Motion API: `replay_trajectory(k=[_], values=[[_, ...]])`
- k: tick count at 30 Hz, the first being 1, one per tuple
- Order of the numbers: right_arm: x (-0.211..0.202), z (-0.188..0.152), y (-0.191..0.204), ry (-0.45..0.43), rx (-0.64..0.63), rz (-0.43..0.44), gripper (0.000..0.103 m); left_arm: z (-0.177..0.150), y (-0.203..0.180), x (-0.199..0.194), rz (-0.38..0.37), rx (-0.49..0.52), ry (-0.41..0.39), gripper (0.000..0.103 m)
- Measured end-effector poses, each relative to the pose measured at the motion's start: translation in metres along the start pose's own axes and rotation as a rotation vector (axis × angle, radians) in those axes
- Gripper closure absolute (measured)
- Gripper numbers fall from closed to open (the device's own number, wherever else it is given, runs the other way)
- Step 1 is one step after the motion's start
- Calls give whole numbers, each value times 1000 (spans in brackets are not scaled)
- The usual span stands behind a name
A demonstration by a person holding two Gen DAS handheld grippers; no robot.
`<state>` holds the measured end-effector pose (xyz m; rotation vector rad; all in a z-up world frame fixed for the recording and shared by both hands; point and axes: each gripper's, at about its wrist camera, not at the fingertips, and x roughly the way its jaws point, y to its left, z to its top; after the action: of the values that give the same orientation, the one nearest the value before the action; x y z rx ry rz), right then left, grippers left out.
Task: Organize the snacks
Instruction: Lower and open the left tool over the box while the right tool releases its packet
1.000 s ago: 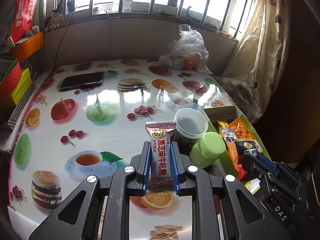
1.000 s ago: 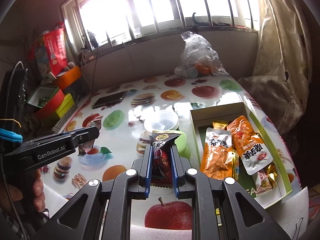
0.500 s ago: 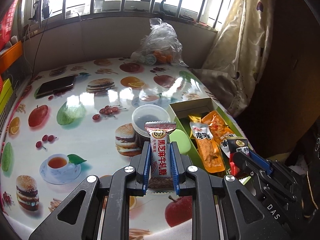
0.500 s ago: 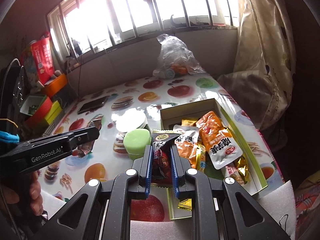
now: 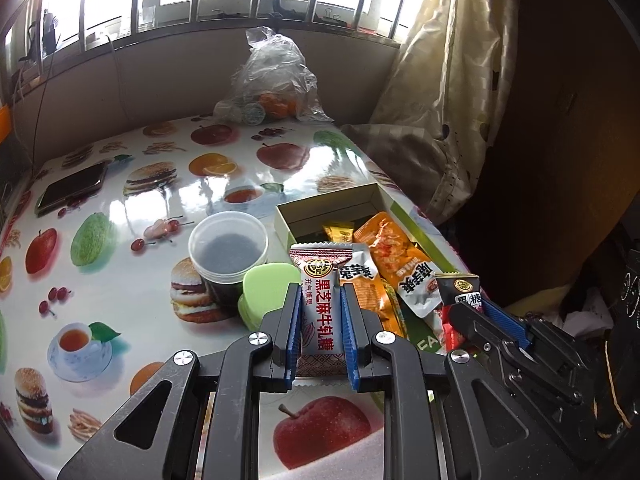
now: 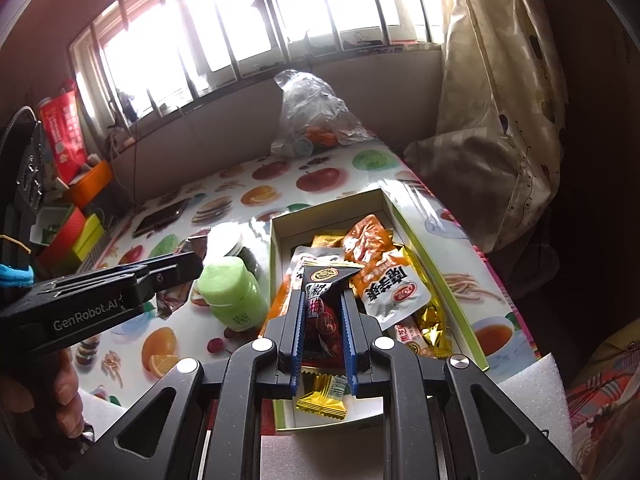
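My left gripper (image 5: 320,292) is shut on a red-and-white nougat candy packet (image 5: 319,312) and holds it above the table, just left of the open snack box (image 5: 320,206). My right gripper (image 6: 323,294) is shut on a black-and-red candy packet (image 6: 322,312) and holds it over the box (image 6: 420,248). The box holds orange snack pouches (image 6: 366,240), a white-and-orange pouch (image 6: 394,290) and gold-wrapped candies (image 6: 322,398). The right gripper also shows in the left wrist view (image 5: 464,308), and the left gripper in the right wrist view (image 6: 188,268).
A green-capped bottle (image 6: 232,292) and a clear-lidded tub (image 5: 228,246) stand left of the box. A phone (image 5: 72,188) lies far left. A plastic bag of fruit (image 5: 276,84) sits by the back wall. A curtain (image 5: 444,92) hangs on the right.
Both grippers have moved right toward the snack box with their packets still held. The right gripper now hangs over the box; the left gripper has come close to its left wall.
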<state>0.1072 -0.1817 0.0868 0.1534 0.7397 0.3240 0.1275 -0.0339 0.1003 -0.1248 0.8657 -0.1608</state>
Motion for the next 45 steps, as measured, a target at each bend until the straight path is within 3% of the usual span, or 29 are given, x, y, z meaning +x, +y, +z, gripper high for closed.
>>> replay_trajectory(k=[11,27,45], values=[[4,-9,-25,9,54,-23,87,2,-19,25,-57,18,35,83],[35,-24,-43,81,82,-24,87,5,-30,71,-54,22,97,83],[46,-22,-53,70,78,-51,87,4,-38,95,-38,30,124,83]])
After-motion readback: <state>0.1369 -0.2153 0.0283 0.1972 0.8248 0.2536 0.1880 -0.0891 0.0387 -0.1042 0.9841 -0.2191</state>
